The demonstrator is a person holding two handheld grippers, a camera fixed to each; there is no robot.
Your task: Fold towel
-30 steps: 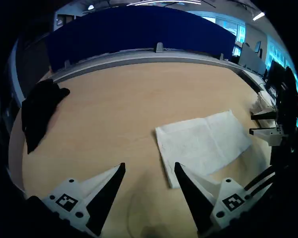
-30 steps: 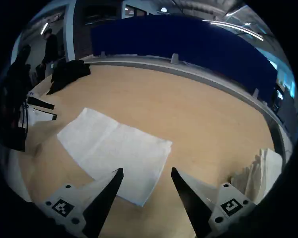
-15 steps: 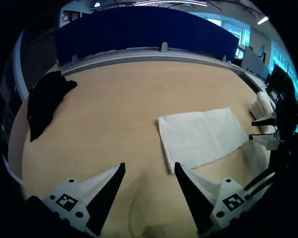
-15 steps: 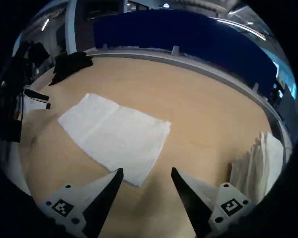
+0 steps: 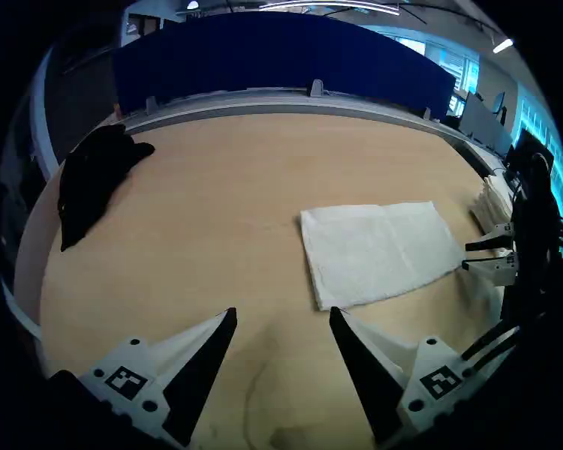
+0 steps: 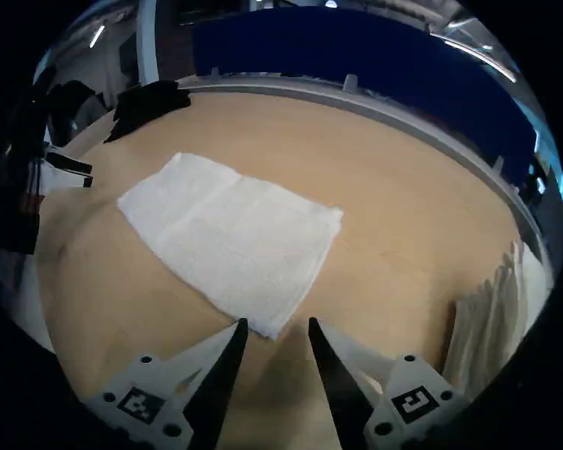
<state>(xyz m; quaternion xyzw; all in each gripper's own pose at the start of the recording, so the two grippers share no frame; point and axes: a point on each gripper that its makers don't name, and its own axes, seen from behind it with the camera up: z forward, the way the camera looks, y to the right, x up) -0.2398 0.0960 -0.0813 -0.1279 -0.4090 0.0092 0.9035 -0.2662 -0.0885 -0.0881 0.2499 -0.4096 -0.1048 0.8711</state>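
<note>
Our left claw (image 5: 281, 310) stands wide open with nothing between its fingers, over the bare wooden surface (image 5: 221, 195). The white towel (image 5: 379, 251) lies flat ahead and to its right, with the nearest corner just beside the right fingertip. Our right claw (image 6: 277, 321) is open by only a narrow gap, and the towel's near corner sits at that gap. We cannot tell whether the fingers touch it. A black cloth (image 5: 94, 176) lies far ahead to the left claw's left. A stack of folded towels (image 6: 499, 315) rests right of the right claw.
</note>
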